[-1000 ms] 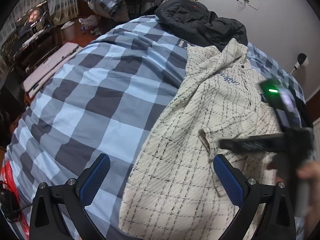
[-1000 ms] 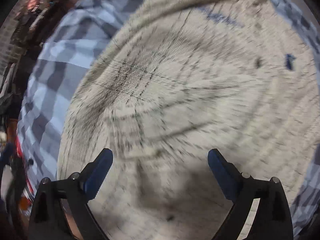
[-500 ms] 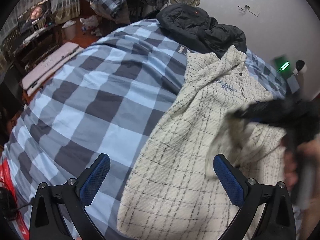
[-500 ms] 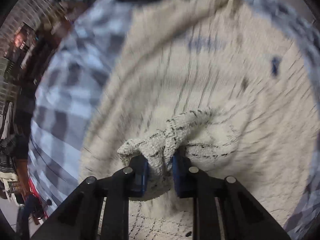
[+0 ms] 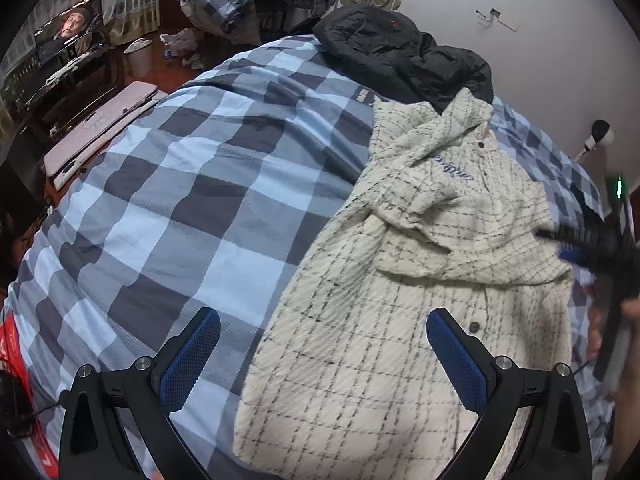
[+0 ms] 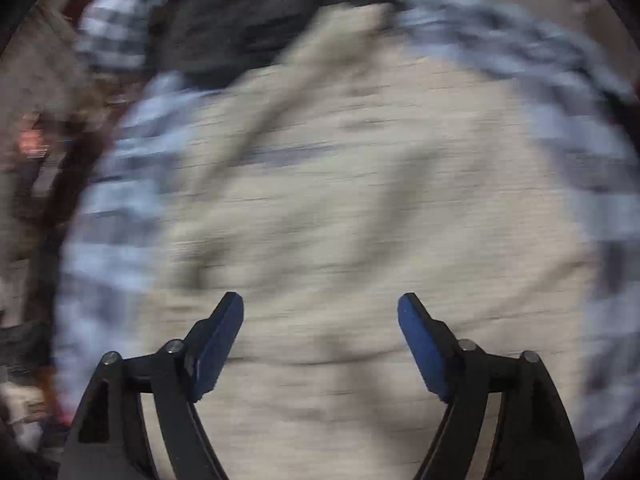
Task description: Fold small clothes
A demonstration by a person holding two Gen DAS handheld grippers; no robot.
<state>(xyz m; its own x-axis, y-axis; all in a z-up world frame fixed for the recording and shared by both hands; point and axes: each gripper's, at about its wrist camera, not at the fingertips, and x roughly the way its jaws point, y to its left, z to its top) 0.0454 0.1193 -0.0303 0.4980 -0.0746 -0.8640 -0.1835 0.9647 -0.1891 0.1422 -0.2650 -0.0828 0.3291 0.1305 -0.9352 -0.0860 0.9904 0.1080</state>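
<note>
A cream checked jacket lies flat on the right half of the left wrist view, one sleeve folded across its chest. It rests on a blue checked duvet; a black coat sits just above its collar. The left gripper hangs open at the bottom, nothing between its pads. The right gripper, seen blurred over the jacket, has just been opening and grips nothing.
</note>
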